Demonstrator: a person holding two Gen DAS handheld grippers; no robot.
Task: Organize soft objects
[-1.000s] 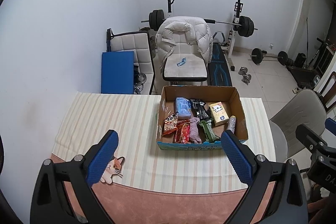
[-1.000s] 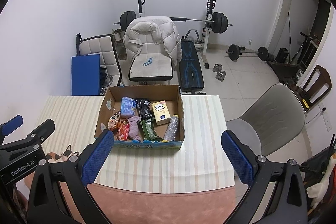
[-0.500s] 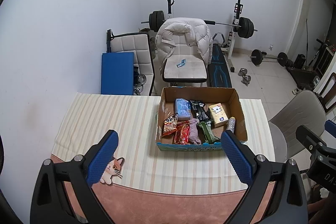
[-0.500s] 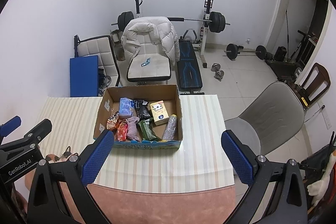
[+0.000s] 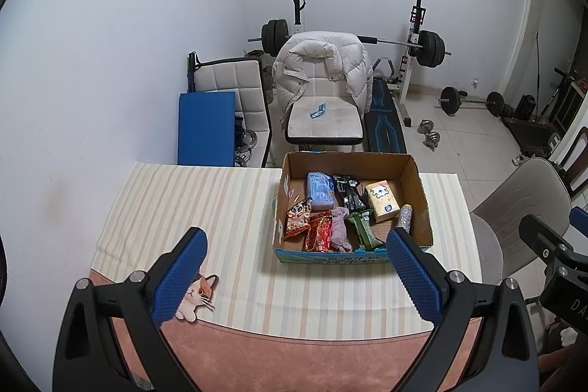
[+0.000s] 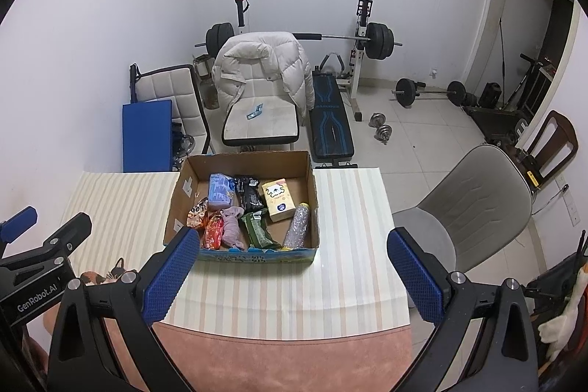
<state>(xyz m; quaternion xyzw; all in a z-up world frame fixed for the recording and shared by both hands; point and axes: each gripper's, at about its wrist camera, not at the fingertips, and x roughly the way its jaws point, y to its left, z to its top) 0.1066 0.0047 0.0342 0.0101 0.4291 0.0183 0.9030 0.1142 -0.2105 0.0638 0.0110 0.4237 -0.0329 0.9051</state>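
Observation:
An open cardboard box (image 5: pixel 419 193) (image 6: pixel 176 204) stands on the striped tablecloth and holds several soft items: a blue tissue pack (image 5: pixel 319 190) (image 6: pixel 219 189), a yellow tissue pack (image 5: pixel 383 201) (image 6: pixel 279 200), snack bags (image 5: pixel 298 218), a pink cloth (image 5: pixel 340 229) (image 6: pixel 232 225), a green packet (image 5: pixel 363 230) and a glittery roll (image 5: pixel 403 217) (image 6: pixel 299 226). My left gripper (image 5: pixel 296 276) hangs open high above the table's near side, nothing between its fingers. My right gripper (image 6: pixel 290 276) is likewise open and empty, above the box's near edge.
A cat-shaped sticker (image 5: pixel 196 296) lies at the cloth's front left. Beyond the table stand a white chair with a puffer jacket (image 5: pixel 323 68), a blue mat (image 5: pixel 205 127) and a weight bench with barbell (image 5: pixel 426 43). A grey chair (image 6: pixel 474 193) stands to the right.
Both grippers have drifted slightly back and up, so the box sits a little lower in view. Both stay open and empty.

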